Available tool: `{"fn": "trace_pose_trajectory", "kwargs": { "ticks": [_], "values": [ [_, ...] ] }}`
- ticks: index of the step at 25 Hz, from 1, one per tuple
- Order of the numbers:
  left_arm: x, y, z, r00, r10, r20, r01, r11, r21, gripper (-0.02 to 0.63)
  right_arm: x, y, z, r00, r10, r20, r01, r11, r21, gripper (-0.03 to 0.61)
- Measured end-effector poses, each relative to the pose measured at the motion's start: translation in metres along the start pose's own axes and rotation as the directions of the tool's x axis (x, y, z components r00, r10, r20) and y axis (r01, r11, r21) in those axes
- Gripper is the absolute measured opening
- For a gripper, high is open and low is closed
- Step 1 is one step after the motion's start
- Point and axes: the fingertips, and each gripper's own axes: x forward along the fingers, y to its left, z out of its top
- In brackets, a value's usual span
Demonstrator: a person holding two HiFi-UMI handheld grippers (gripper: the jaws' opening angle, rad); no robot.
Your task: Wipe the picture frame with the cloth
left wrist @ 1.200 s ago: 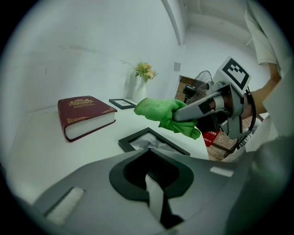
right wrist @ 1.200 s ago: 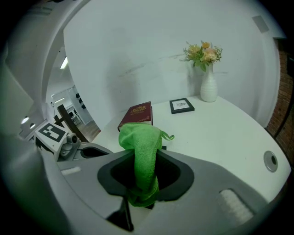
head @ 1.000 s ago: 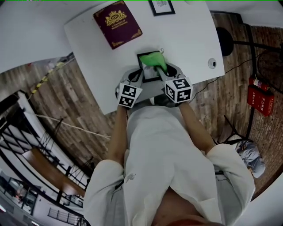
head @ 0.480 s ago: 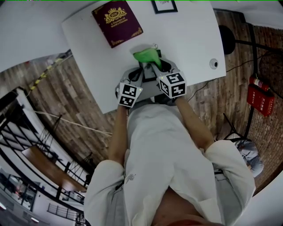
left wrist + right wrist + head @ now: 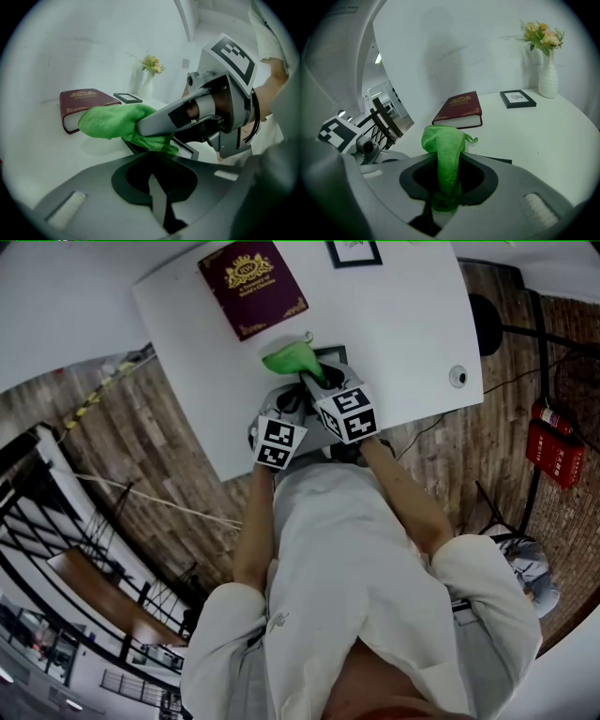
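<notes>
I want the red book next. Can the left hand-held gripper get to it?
Probably yes. The book lies past the cloth, and bare table left of the cloth leaves the left hand-held gripper a free path.

No wording is reading clearly anywhere: the gold crest and lettering on the maroon book (image 5: 459, 108) are showing too small to make out, as are the print in the small framed picture (image 5: 517, 98) and the white marks on the red case (image 5: 560, 452)
</notes>
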Motion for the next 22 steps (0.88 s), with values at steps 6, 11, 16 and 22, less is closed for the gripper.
{"fn": "trace_pose_trajectory", "kwargs": {
  "ticks": [6,11,16,22],
  "values": [
    [0.0,0.0,0.0,1.0,0.008,0.004,-0.008,1.0,-0.002,0.02,0.016,-0.002,-0.006,0.999,-0.021,-0.036,0.022,1.0,0.001,0.091],
    [-0.001,0.001,0.001,1.0,0.015,0.005,-0.015,1.0,-0.006,0.02,0.017,-0.002,-0.006,0.998,-0.04,-0.042,0.038,0.998,-0.041,0.091],
    [0.0,0.002,0.0,1.0,0.022,0.0,-0.022,1.0,0.004,0.02,0.013,-0.017,-0.015,0.994,-0.089,-0.057,0.089,0.996,-0.012,0.091],
    [0.0,0.002,-0.001,0.999,0.033,-0.001,-0.033,0.999,0.005,0.02,0.004,-0.033,-0.018,0.991,-0.126,-0.052,0.126,0.992,0.008,0.092]
  ]
}}
